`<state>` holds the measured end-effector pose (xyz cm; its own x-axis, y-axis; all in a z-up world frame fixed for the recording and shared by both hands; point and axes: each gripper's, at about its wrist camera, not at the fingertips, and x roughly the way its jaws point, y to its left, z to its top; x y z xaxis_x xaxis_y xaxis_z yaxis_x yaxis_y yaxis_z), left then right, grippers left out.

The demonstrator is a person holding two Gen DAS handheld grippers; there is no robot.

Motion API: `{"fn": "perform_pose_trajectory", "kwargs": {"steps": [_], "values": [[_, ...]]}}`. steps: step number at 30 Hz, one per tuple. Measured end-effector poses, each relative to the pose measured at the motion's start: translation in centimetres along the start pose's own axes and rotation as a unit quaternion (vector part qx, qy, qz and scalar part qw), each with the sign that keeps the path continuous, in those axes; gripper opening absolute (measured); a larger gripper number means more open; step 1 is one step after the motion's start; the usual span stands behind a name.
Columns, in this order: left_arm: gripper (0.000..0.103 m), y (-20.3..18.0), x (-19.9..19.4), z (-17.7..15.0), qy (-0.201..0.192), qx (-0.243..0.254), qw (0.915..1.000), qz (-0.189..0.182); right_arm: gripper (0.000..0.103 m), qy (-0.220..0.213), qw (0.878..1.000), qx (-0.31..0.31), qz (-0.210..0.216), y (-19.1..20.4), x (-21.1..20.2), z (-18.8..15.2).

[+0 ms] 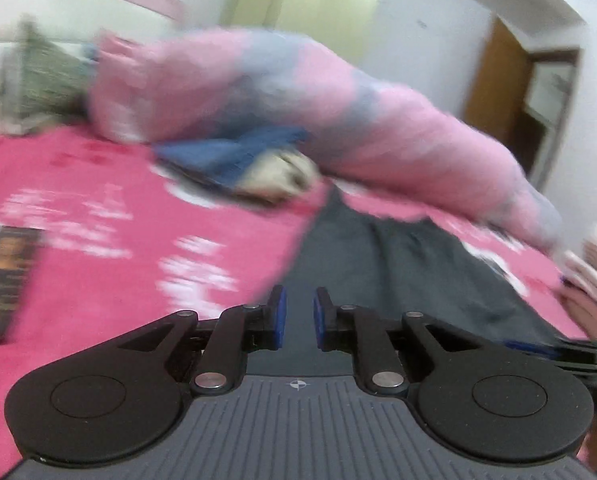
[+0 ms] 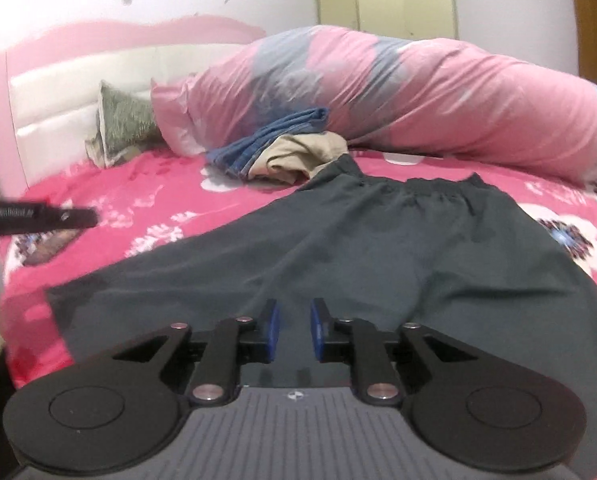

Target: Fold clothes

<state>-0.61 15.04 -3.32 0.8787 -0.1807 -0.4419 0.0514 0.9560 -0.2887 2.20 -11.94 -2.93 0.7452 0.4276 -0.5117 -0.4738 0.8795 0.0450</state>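
Dark grey shorts (image 2: 378, 248) lay spread flat on the pink floral bedsheet (image 2: 138, 184), waistband toward the rolled pink duvet (image 2: 418, 92), with no fold visible yet. Both the left gripper (image 1: 299, 316) and right gripper (image 2: 294, 330) hung above the cloth, jaws slightly parted and empty. Blue and beige garments (image 2: 282, 148) sat crumpled beyond, seemingly awaiting folding.

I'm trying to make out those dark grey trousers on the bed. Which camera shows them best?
The right wrist view. There the dark grey trousers lie spread flat on the pink bedsheet, sharp, with the gathered waistband at the far end. The left wrist view is motion-blurred and shows only part of the trousers, running off to the right.
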Motion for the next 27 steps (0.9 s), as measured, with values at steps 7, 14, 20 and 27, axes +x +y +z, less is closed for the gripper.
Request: {"fn": "perform_pose_trajectory", "kwargs": {"steps": [7,14,20,27], "values": [[0.015,-3.1,10.1,-0.4,0.096,0.025,0.995,-0.001,0.014,0.021,1.0,0.011,-0.013,-0.5,5.2,-0.9],[0.011,1.3,11.2,1.1,0.091,0.005,0.9867,0.135,0.014,0.045,0.997,0.058,-0.012,-3.8,5.1,-2.5],[0.013,-2.0,11.0,4.1,0.063,0.015,0.9945,0.082,0.014,0.004,0.997,0.075,0.021,-4.5,4.6,-0.9],[0.016,-5.8,20.7,3.2,0.141,0.066,0.9867,0.046,0.014,0.031,0.992,0.114,0.034,-5.4,7.6,-2.1]]}}
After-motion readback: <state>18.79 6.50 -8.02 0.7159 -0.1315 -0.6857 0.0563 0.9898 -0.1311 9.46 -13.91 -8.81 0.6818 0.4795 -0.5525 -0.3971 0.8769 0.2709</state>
